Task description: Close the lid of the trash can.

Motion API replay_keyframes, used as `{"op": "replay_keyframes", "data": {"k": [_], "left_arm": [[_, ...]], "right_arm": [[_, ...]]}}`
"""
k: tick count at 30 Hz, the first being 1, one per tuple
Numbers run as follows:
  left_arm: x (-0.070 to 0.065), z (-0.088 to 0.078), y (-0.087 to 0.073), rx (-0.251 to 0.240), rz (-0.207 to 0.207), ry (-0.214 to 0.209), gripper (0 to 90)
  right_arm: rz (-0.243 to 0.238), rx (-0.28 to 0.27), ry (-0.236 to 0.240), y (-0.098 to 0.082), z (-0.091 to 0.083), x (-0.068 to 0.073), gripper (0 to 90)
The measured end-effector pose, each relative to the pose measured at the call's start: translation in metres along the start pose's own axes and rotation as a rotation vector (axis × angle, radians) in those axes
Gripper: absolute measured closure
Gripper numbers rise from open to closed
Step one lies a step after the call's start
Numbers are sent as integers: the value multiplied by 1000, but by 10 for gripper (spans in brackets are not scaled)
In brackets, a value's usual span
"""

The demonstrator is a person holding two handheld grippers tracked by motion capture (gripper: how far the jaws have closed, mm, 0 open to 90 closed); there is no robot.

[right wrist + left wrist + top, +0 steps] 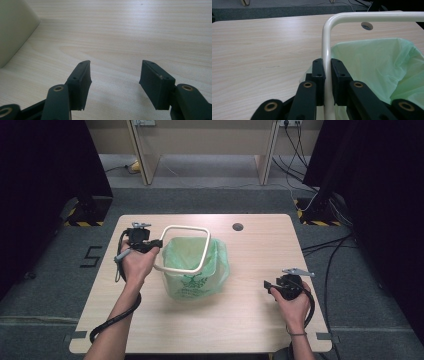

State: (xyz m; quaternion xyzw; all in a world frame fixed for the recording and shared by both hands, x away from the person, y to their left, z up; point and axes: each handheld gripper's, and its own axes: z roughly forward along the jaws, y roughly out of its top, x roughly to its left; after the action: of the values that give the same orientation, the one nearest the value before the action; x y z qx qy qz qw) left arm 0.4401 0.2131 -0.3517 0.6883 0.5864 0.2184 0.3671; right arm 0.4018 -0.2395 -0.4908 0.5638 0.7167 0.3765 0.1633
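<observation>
A small bin lined with a pale green bag [196, 270] stands mid-table. A cream square ring frame [186, 248] hovers tilted over its mouth. My left gripper [154, 245] is shut on the frame's left bar; in the left gripper view the cream frame [326, 50] runs between the two pads, with the green bag [374, 65] to the right. My right gripper [268, 285] rests low at the table's right, open, with bare wood between its jaws. In the right gripper view my right gripper [115, 80] faces the bin's pale side [15, 30] at far left.
The wooden table [250, 320] has a round cable hole [238, 226] near its far edge. Cables trail from both grippers toward the near edge. Dark curtains and floor cables surround the table; a desk frame stands behind.
</observation>
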Motion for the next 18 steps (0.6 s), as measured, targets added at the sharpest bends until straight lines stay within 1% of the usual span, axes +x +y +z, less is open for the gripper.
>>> {"op": "replay_keyframes", "data": {"k": [18], "left_arm": [[-10, 4, 0, 6, 10, -10, 813]], "right_arm": [[2, 1, 1, 0, 0, 0, 418]]}}
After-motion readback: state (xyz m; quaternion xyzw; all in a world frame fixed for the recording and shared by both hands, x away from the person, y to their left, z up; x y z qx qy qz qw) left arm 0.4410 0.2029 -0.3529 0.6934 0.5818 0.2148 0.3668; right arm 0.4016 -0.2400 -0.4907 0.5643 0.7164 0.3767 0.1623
